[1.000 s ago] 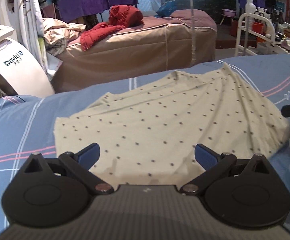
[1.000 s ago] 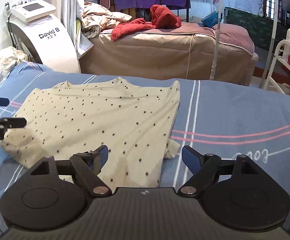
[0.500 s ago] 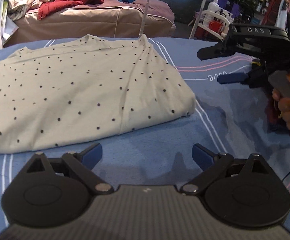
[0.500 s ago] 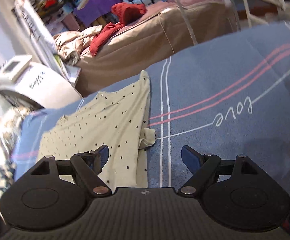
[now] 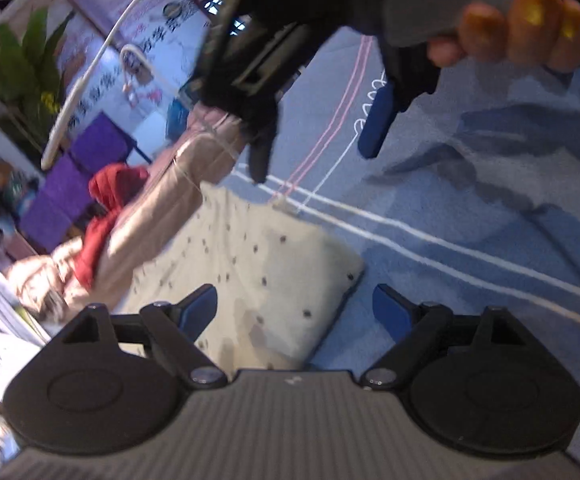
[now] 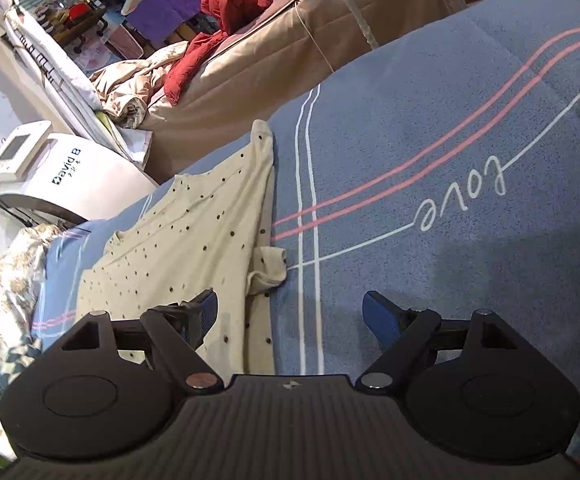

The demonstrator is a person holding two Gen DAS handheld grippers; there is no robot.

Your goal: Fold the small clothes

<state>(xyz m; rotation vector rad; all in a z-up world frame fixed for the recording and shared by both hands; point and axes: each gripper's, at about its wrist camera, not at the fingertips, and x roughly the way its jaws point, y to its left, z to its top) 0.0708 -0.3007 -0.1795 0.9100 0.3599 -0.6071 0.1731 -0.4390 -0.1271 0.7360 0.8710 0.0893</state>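
- We judge the main risk to be a pinch that takes only the top layer: the left gripper (image 5: 294, 308) has its jaws released and has just been narrowing, with the corner of the cream cotton T-shirt with small dark dots (image 5: 258, 264) lying under the gap but not pressed by either pad; closing there could lift one layer and pull the fold apart
- The two tools could knock together: in the left wrist view the right gripper (image 5: 318, 152), carried by the person's hand (image 5: 522, 28), hangs at about 12 o'clock from the left jaws, close above the same end of the shirt
- The right gripper (image 6: 290, 316) has its jaws released, nothing between the pads; its left finger lies over the shirt's edge and its right finger over bare bed, so a careless close would drag cloth sideways and crease it
- The loose sleeve (image 6: 270, 268) could slip out of any fold
- The shirt lies on the blue bed cover with white and pink stripes (image 6: 430, 128), at about 10 o'clock from the right jaws
- It looks folded in half lengthwise, fairly flat, with soft ripples, a rounded thick corner near the left jaws and the sleeve bunched out at the long edge
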